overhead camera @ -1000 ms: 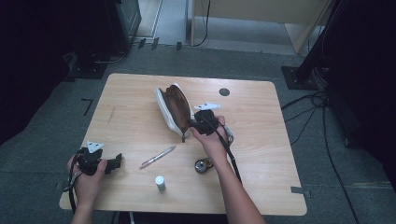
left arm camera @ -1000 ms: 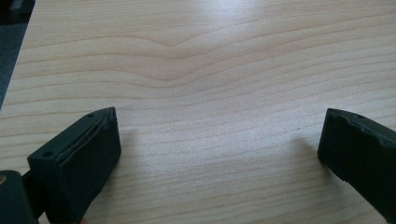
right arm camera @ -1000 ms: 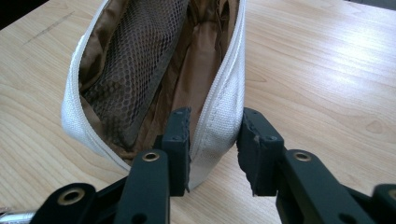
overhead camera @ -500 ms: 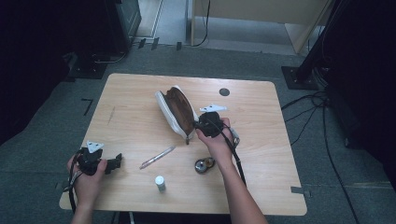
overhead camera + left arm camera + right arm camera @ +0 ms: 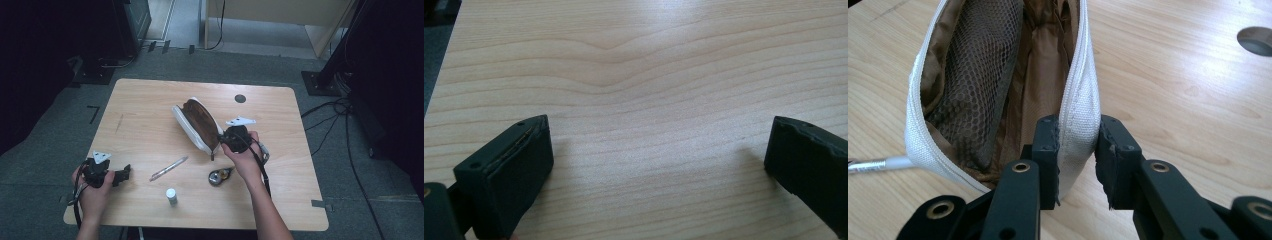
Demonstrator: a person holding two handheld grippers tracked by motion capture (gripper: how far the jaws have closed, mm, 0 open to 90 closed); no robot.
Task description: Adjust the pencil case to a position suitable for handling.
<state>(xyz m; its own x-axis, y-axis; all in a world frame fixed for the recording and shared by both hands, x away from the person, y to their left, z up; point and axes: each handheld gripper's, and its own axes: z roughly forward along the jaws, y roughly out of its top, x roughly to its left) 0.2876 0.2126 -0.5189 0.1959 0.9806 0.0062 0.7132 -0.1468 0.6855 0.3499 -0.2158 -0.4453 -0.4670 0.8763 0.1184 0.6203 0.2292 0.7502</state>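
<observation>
A white zip pouch point(image 5: 197, 124) with a brown lining lies open in the middle of the table point(image 5: 150, 110). My right gripper point(image 5: 224, 141) sits at the pouch's near right end. In the right gripper view its jaws have just been closing, and the right gripper point(image 5: 1078, 147) now pinches the pouch's white zipper edge point(image 5: 1079, 100) between its pads. The mesh pocket inside the pouch point(image 5: 978, 70) gapes open. My left gripper point(image 5: 121, 175) rests at the table's near left corner. In the left gripper view the left gripper point(image 5: 659, 155) stands wide open over bare wood.
A silver pen point(image 5: 169, 167) lies in front of the pouch, and its tip shows as the pen point(image 5: 878, 164) beside the pouch. A small white bottle point(image 5: 171, 196) stands near the front edge. A round tape dispenser point(image 5: 220, 175) lies under my right forearm. A dark cable hole point(image 5: 240, 98) sits at the back.
My right gripper has shifted right and slightly nearer, dragging the pouch's end along with it. The left hand has stayed where it was.
</observation>
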